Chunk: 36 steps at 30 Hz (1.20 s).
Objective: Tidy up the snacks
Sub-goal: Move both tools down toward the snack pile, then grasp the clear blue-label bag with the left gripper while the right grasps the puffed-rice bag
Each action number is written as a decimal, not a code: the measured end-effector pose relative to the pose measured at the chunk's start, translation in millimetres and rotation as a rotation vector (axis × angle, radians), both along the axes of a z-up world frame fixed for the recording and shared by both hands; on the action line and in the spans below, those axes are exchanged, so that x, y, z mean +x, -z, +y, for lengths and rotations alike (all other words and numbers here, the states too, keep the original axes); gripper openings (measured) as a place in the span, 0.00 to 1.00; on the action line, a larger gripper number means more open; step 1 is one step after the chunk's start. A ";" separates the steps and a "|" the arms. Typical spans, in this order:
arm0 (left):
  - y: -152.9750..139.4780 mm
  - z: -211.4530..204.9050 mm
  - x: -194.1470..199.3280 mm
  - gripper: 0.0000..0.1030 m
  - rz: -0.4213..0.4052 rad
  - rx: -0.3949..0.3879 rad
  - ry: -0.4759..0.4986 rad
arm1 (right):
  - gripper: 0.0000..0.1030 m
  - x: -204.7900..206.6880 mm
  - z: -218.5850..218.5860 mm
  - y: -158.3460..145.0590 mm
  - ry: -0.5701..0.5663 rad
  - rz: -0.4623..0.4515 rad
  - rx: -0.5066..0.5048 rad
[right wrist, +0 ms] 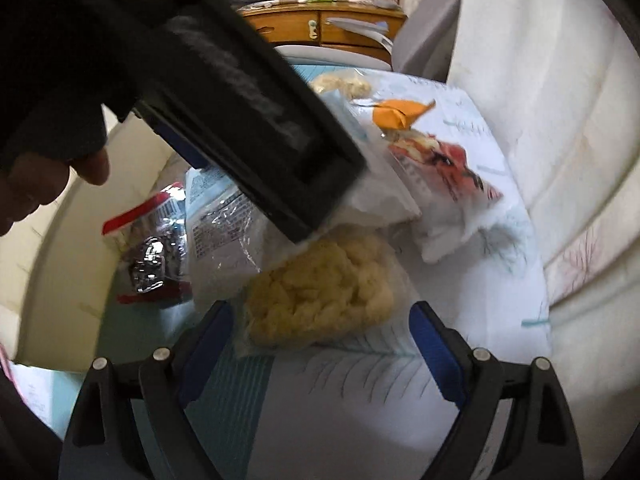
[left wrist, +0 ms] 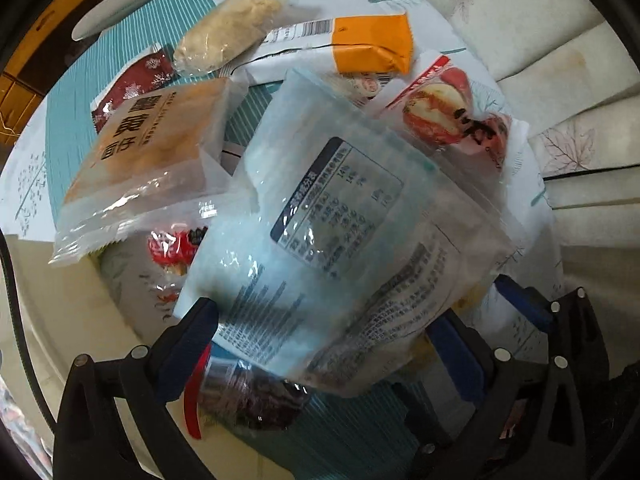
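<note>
Okay so the snacks are all sitting in a loose pile on the cloth-covered worktop (right wrist: 360, 400), teal stripes and leaf prints on it.

The left tongs (left wrist: 358, 300) are pointing straight down over the pile, with a pale blue packet (left wrist: 340, 220) lying across the gap between the fingers. The left pad is touching the packet's corner, but the packet is covering the other pad. So honestly I can't tell if they're clenching it or just hanging around it.

Around that packet there's an orange-brown cake packet (left wrist: 152, 148) on the left, overlapping a dark red snowflake packet (left wrist: 132, 80). Farther back a clear bag of pale crumbly stuff (left wrist: 228, 28) is lying just beside an orange and white packet (left wrist: 372, 44). A red and white packet (left wrist: 448, 108) is sitting to the right, and a dark packet with a red edge (left wrist: 248, 392) is peeking out from under the blue one.

The right tongs (right wrist: 320, 316) are standing wide open and gripping nothing. A clear bag of yellow puffy snack (right wrist: 316, 292) is lying on the cloth between the two blue pads, and neither pad is pressing on it
</note>
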<state>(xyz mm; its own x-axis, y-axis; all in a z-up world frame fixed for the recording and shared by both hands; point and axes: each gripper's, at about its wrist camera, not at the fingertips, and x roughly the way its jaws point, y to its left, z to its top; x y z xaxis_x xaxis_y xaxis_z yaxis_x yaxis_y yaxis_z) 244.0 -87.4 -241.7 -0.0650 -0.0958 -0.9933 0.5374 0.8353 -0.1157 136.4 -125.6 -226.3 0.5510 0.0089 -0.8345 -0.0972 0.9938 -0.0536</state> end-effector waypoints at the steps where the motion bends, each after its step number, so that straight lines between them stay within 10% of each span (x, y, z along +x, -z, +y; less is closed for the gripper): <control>1: 1.8 0.5 1.2 1.00 -0.004 0.000 -0.001 | 0.88 2.2 1.4 1.4 -0.003 -0.005 -0.021; 13: 7.9 5.3 8.1 1.00 -0.045 -0.049 -0.012 | 0.96 22.3 14.1 14.4 -0.079 -0.045 -0.108; 36: 11.9 24.0 -6.8 0.91 -0.084 -0.063 -0.110 | 0.87 48.3 -21.2 34.2 -0.091 0.019 0.025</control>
<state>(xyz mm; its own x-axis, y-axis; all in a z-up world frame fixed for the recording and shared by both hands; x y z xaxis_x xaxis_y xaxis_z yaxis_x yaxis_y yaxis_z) 237.2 -63.4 -253.6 0.0324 -0.1597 -0.9866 0.4531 0.8822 -0.1279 184.7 -146.8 -260.5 0.5309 0.0789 -0.8438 -0.1880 0.9818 -0.0264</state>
